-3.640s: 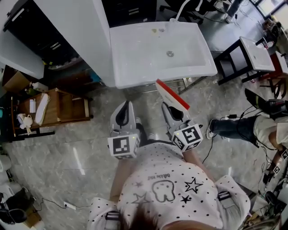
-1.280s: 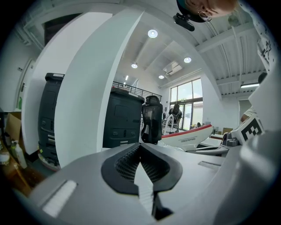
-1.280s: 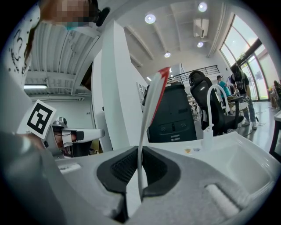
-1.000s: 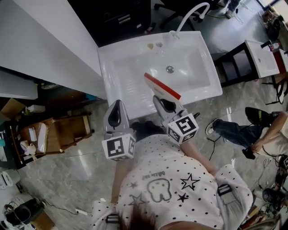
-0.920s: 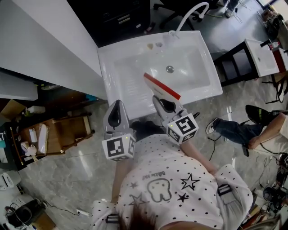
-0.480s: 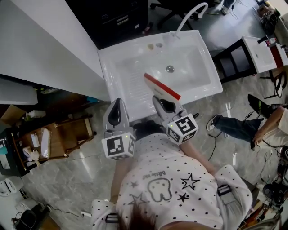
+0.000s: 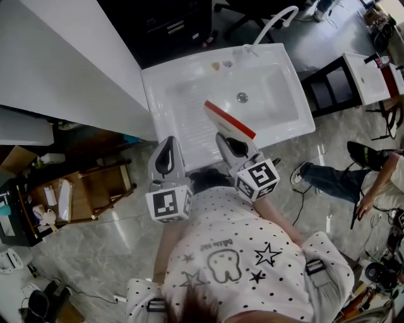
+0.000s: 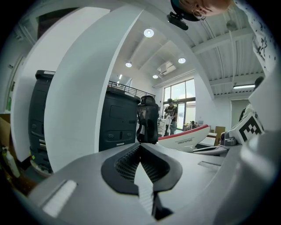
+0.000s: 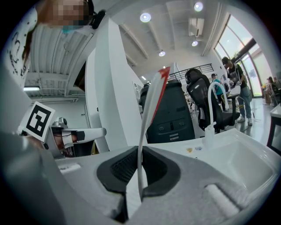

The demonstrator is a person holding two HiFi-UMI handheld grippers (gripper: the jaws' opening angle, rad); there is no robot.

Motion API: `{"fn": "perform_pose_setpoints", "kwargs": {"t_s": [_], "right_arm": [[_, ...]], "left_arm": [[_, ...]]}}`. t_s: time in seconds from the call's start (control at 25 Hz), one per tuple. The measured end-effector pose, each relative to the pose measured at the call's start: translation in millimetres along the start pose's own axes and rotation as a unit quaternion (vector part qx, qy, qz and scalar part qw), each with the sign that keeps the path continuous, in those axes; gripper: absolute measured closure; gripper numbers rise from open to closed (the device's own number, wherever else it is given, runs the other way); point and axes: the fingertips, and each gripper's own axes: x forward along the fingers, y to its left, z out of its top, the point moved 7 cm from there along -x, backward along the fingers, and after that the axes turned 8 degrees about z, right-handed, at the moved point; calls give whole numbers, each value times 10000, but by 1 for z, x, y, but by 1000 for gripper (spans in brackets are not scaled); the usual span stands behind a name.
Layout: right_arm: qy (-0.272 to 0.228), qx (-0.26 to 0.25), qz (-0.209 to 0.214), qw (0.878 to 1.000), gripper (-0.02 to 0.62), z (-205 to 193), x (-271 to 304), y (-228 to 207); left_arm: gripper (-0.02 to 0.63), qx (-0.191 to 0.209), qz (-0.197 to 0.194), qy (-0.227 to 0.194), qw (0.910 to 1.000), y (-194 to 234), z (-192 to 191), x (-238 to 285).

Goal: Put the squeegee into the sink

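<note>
The squeegee (image 7: pixel 230 120), white with a red edge, is clamped at its handle end by my right gripper (image 7: pixel 226 137), and its blade hangs over the front part of the white sink (image 7: pixel 150 101). In the right gripper view the squeegee (image 9: pixel 151 105) stands edge-on between the shut pads of that gripper (image 9: pixel 139 151), with the sink (image 9: pixel 246 154) to the right. My left gripper (image 7: pixel 166 142) hovers at the sink's front rim, left of the right one, shut with nothing in it. The left gripper view shows its closed jaws (image 8: pixel 140 146) and the squeegee (image 8: pixel 184 138) off to the right.
A curved faucet (image 7: pixel 275 20) rises at the sink's back. A white panel (image 7: pixel 63 69) runs along the left, with a black cabinet (image 7: pixel 170 19) behind. A wooden shelf cart (image 7: pixel 76 192) stands on the floor at left. A black stool with a white top (image 7: pixel 363 76) and a seated person (image 7: pixel 379 183) are at right.
Since the earliest frame both grippers and the squeegee have come forward, from in front of the sink's rim to over its front part. Over the last second nothing has visibly moved.
</note>
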Motion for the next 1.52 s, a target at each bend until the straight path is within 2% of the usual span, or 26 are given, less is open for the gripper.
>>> {"fn": "perform_pose_setpoints", "kwargs": {"t_s": [0.16,0.32,0.44,0.72,0.88,1.0,1.32,1.52], "right_arm": [[-14,-37,-47,10000,575,1,-2,-2],[10,-400,-189,9990,575,4,-5,-4],[-15,-458,-205,9987,575,5,-5,-2],[75,-465,-253,9986,575,2,0,-6],[109,-342,-167,9992,575,-2,10,-9],[128,-132,-25,9998,575,-6,21,-12],[333,296,256,9987,575,-22,58,-25],[473,564,264,9969,575,-31,79,-40]], "left_arm": [[611,160,-12,-232,9996,-5,8,-1],[611,385,-87,-149,9991,-10,4,-2],[611,323,-61,-74,9994,-8,-2,-3],[611,258,16,-203,9995,-3,6,-1],[611,205,89,-190,9996,3,6,1],[611,220,151,-29,9996,5,2,0],[611,180,313,-47,9993,15,4,9],[611,206,295,-13,9994,21,3,15]]}}
